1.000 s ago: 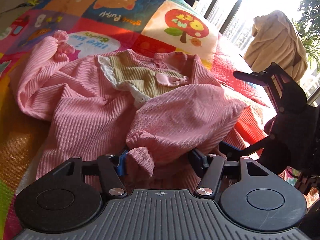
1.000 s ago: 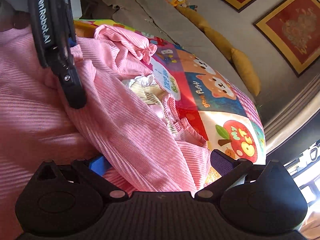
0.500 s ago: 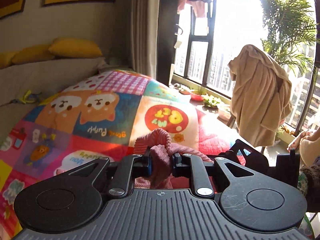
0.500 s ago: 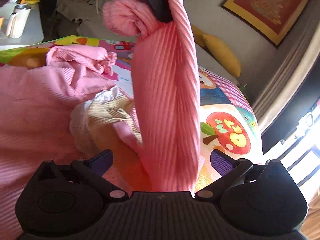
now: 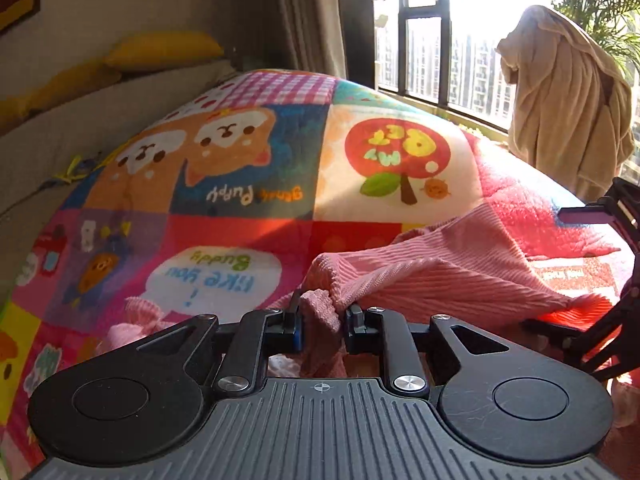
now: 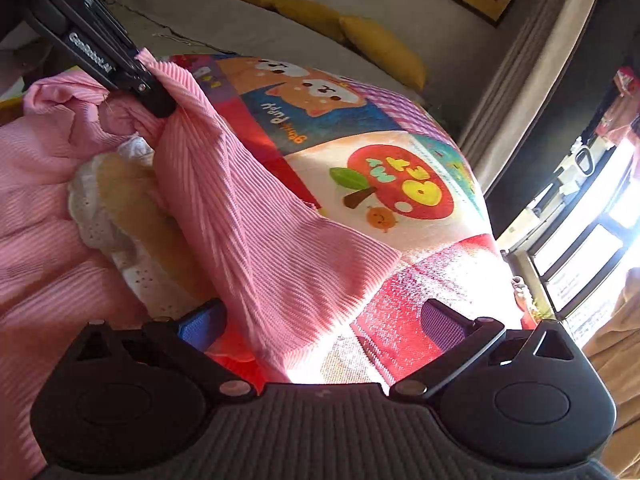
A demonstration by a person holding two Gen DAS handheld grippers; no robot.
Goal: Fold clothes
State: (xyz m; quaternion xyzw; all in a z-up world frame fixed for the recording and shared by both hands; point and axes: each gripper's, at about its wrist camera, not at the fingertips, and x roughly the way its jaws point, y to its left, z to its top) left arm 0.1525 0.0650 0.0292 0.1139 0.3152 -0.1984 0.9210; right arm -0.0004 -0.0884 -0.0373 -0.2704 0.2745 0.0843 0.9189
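A pink ribbed child's top (image 6: 36, 208) with a white lace collar (image 6: 120, 216) lies rumpled on a colourful cartoon blanket (image 5: 240, 160). My left gripper (image 5: 322, 320) pinches the cuff of one pink sleeve (image 5: 440, 272); its jaws are opening, with the bunched cuff still held between the pads. In the right wrist view the left gripper (image 6: 152, 96) holds that sleeve (image 6: 260, 232) stretched out sideways from the top. My right gripper (image 6: 324, 322) stands open and wide. The sleeve's base drapes between its fingers without being pressed.
The blanket covers a bed beside a grey sofa back with yellow cushions (image 6: 380, 48). A beige cloth (image 5: 560, 100) hangs by the bright window (image 5: 420, 40) past the bed's far edge. Framed pictures hang on the wall.
The left gripper went from open around the cuff to closed on it, lifted it, then carried it sideways and lower, pulling the sleeve out. The right gripper rolled and stayed open.
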